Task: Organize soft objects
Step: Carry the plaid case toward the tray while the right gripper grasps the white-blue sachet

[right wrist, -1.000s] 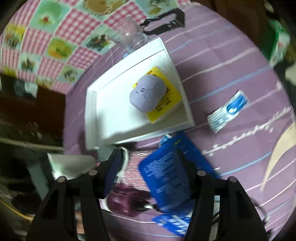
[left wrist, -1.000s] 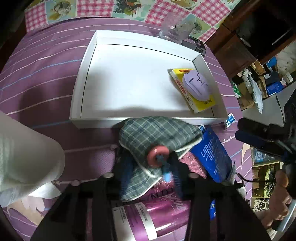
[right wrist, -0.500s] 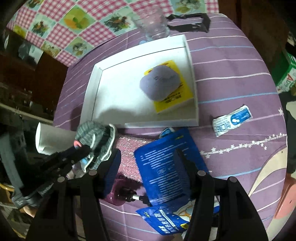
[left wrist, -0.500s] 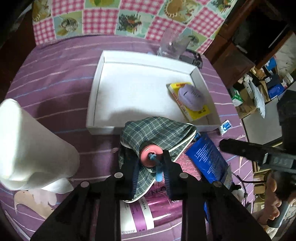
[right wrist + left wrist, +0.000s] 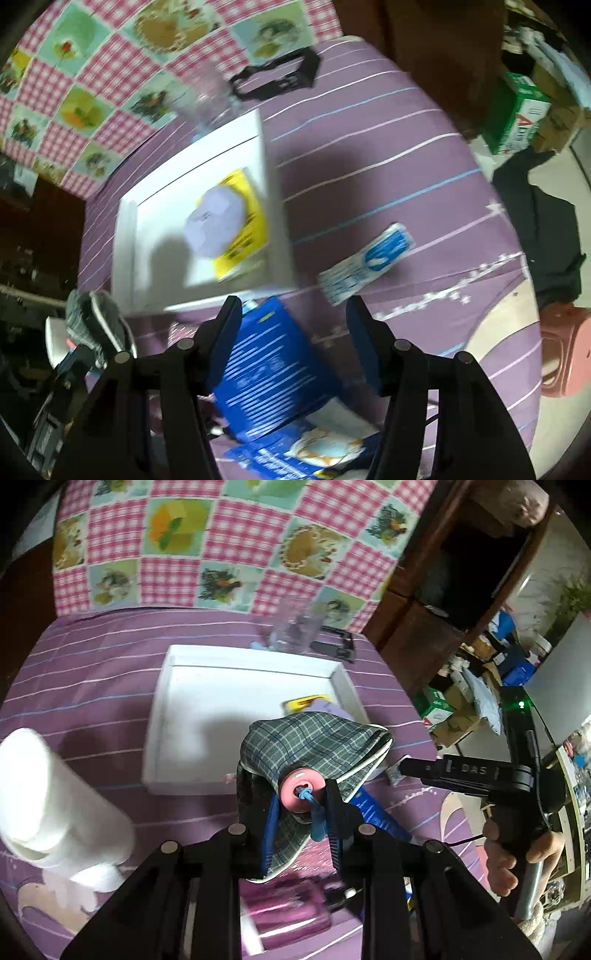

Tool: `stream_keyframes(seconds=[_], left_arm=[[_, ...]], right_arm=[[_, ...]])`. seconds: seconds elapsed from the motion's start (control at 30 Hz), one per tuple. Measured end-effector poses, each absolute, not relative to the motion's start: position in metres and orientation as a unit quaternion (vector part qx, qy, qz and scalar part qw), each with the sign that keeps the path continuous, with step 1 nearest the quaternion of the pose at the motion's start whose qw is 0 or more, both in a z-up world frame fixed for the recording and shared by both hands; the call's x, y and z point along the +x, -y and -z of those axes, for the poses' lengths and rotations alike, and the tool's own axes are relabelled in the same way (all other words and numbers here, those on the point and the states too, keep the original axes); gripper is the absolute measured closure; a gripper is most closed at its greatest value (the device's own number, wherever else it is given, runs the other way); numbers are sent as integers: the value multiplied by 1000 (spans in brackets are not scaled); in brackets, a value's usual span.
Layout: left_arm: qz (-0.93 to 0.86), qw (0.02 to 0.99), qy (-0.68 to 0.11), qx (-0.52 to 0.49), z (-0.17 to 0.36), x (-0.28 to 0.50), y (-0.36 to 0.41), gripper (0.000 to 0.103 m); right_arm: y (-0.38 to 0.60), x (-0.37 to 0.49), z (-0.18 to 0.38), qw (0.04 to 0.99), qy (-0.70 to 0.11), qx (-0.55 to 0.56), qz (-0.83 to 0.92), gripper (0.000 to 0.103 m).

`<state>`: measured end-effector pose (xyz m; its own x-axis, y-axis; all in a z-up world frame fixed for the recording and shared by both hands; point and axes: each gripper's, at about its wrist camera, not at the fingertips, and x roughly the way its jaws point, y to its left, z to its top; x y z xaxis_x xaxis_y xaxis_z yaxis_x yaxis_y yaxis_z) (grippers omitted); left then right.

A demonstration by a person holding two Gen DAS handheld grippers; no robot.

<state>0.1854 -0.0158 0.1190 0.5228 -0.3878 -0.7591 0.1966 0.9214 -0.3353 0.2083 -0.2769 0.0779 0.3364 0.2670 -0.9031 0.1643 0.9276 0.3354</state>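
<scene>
My left gripper (image 5: 291, 794) is shut on a grey plaid cloth pouch (image 5: 310, 742) with a pink button and blue cord, held up above the table near the front right of the white tray (image 5: 184, 716). The pouch also shows at the left edge of the right wrist view (image 5: 92, 317). In the tray lie a lilac soft pad (image 5: 214, 225) on a yellow packet (image 5: 243, 229). My right gripper (image 5: 295, 317) is open and empty above a blue packet (image 5: 273, 373), right of the tray (image 5: 166, 206).
A white paper roll (image 5: 55, 797) stands at the left. A purple bottle (image 5: 288, 912) lies under my left gripper. A small blue-white sachet (image 5: 365, 262) lies right of the tray. A clear glass (image 5: 295, 631) and a black clip (image 5: 284, 74) are behind the tray.
My left gripper has lifted the plaid pouch off the table and carried it up toward the tray. The right gripper has shifted right and stays open.
</scene>
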Motion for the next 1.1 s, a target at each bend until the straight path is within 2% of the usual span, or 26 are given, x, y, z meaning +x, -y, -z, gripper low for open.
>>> stream_keyframes(seconds=[0.2, 0.33, 0.5, 0.6, 0.83, 1.1], left_arm=[[189, 865, -455, -96, -109, 191, 47, 80], [180, 871, -450, -85, -102, 192, 60, 80], [185, 870, -447, -97, -102, 192, 56, 80], [177, 875, -439, -97, -104, 191, 53, 80], [173, 874, -441, -109, -102, 194, 45, 80], [161, 870, -449, -123, -97, 199, 34, 80]], right_arm=[[278, 214, -71, 808, -567, 157, -16, 53], [271, 221, -59, 809, -576, 114, -6, 66], [270, 224, -48, 809, -578, 105, -6, 68], [268, 229, -38, 804, -586, 100, -3, 72], [269, 230, -32, 808, -581, 99, 6, 90], [273, 229, -42, 811, -574, 110, 12, 98]])
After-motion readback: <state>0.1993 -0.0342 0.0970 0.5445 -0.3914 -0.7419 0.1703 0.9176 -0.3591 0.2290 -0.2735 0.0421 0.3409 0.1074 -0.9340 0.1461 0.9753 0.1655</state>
